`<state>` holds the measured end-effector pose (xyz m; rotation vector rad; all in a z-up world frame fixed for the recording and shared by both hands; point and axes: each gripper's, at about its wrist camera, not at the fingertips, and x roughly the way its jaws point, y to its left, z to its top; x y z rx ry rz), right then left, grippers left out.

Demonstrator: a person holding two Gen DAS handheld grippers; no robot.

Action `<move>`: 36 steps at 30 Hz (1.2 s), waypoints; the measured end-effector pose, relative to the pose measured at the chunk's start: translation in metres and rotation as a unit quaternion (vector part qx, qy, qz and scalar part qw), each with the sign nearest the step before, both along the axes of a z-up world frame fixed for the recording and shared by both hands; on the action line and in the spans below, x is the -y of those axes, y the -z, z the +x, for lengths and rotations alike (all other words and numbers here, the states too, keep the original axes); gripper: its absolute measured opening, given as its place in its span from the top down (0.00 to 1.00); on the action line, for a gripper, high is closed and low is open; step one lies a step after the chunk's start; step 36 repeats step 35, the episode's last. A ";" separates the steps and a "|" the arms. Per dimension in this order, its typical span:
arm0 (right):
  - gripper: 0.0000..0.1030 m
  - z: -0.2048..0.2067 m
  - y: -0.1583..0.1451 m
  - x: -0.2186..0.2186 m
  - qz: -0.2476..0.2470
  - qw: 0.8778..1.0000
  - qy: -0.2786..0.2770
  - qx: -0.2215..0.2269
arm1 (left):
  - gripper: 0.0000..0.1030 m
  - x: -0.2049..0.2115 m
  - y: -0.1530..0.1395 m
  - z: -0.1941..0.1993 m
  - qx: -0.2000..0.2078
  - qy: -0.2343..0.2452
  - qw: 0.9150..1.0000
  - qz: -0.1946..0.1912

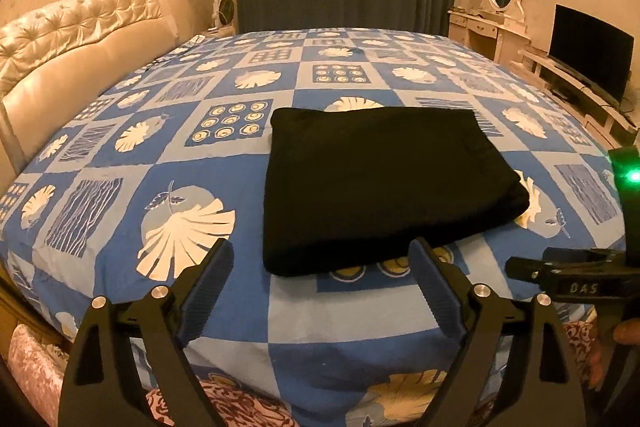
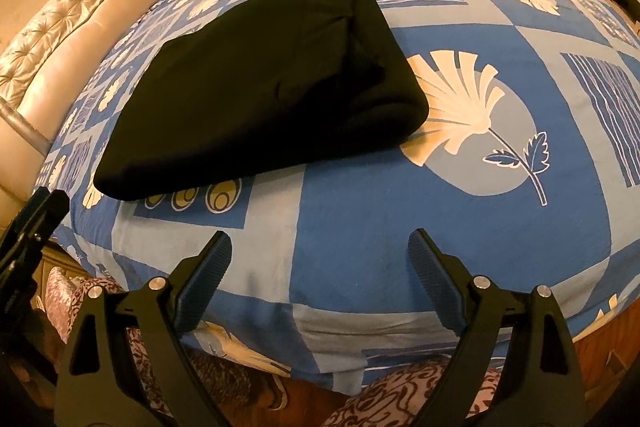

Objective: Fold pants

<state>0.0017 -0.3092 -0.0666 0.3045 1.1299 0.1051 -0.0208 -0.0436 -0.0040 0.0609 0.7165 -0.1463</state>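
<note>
Black pants folded on bedspread; both grippers wide, empty. Left view alone shows television.

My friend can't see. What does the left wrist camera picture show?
Black pants lie folded on a bed with a blue patterned bedspread. The left gripper is open just before their near edge, holding nothing.
</note>
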 end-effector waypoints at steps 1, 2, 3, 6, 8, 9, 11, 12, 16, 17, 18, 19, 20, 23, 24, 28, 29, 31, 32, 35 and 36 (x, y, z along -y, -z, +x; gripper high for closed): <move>0.13 0.000 0.000 0.000 0.001 1.000 0.000 -0.001 | 0.14 0.000 0.000 0.001 -0.003 0.002 1.000 -0.002; 0.13 0.000 0.001 -0.001 0.001 1.000 -0.001 -0.002 | 0.14 0.000 0.000 0.003 -0.006 0.001 1.000 -0.003; 0.13 0.000 0.001 -0.001 0.002 1.000 -0.001 -0.003 | 0.14 0.000 0.000 0.004 -0.009 0.001 1.000 -0.003; 0.13 0.000 0.002 0.000 0.005 1.000 -0.002 -0.005 | 0.14 0.002 0.002 0.008 -0.020 -0.001 1.000 0.010; 0.13 0.000 0.002 0.000 0.006 1.000 -0.001 -0.007 | 0.14 0.005 0.002 0.009 -0.020 -0.003 0.999 0.026; 0.13 0.000 0.002 0.000 0.008 1.000 0.000 -0.008 | 0.14 0.005 0.001 0.008 -0.016 -0.007 0.999 0.033; 0.13 -0.001 0.003 0.001 0.011 1.000 0.000 -0.009 | 0.14 0.006 0.000 0.007 -0.008 -0.014 0.999 0.041; 0.13 -0.001 0.003 0.001 0.012 1.000 0.001 -0.010 | 0.14 0.006 0.000 0.007 -0.005 -0.022 0.999 0.049; 0.13 0.000 0.004 0.002 0.015 1.000 0.000 -0.013 | 0.14 0.008 0.004 0.008 -0.005 -0.051 0.996 0.079; 0.13 0.000 0.005 0.001 0.015 1.000 -0.001 -0.015 | 0.14 0.008 0.005 0.007 -0.008 -0.056 0.995 0.081; 0.13 0.000 0.005 0.001 0.015 1.000 -0.001 -0.016 | 0.14 0.006 0.006 0.007 -0.010 -0.054 0.996 0.075; 0.13 0.000 0.005 0.001 0.015 1.000 -0.001 -0.016 | 0.14 0.005 0.006 0.007 -0.015 -0.043 0.997 0.059; 0.13 0.000 0.005 0.001 0.015 1.000 -0.002 -0.017 | 0.14 0.003 0.006 0.007 -0.017 -0.030 0.999 0.042; 0.13 0.000 0.006 0.000 0.014 1.000 -0.003 -0.017 | 0.14 0.004 0.002 0.004 -0.012 -0.013 0.999 0.031; 0.13 0.000 0.006 -0.001 0.014 1.000 -0.003 -0.017 | 0.14 0.006 0.001 0.004 -0.010 -0.004 1.000 0.029; 0.13 0.000 0.006 0.000 0.016 1.000 -0.003 -0.017 | 0.14 0.010 -0.001 0.005 -0.019 0.028 0.999 0.014; 0.13 0.000 0.006 0.001 0.018 1.000 -0.002 -0.017 | 0.14 0.008 -0.002 0.006 -0.021 0.028 0.999 0.008; 0.13 0.000 0.005 0.003 0.024 1.000 0.000 -0.017 | 0.14 0.006 -0.005 0.008 -0.022 0.025 0.999 0.003; 0.13 0.000 0.004 0.004 0.026 1.000 0.001 -0.017 | 0.14 0.005 -0.006 0.010 -0.022 0.027 0.999 0.003; 0.13 0.004 0.001 0.012 0.040 0.999 0.008 -0.020 | 0.14 -0.005 -0.008 0.025 -0.029 0.030 0.999 0.009; 0.13 0.004 0.001 0.012 0.040 0.999 0.008 -0.020 | 0.14 -0.005 -0.008 0.025 -0.029 0.030 0.999 0.009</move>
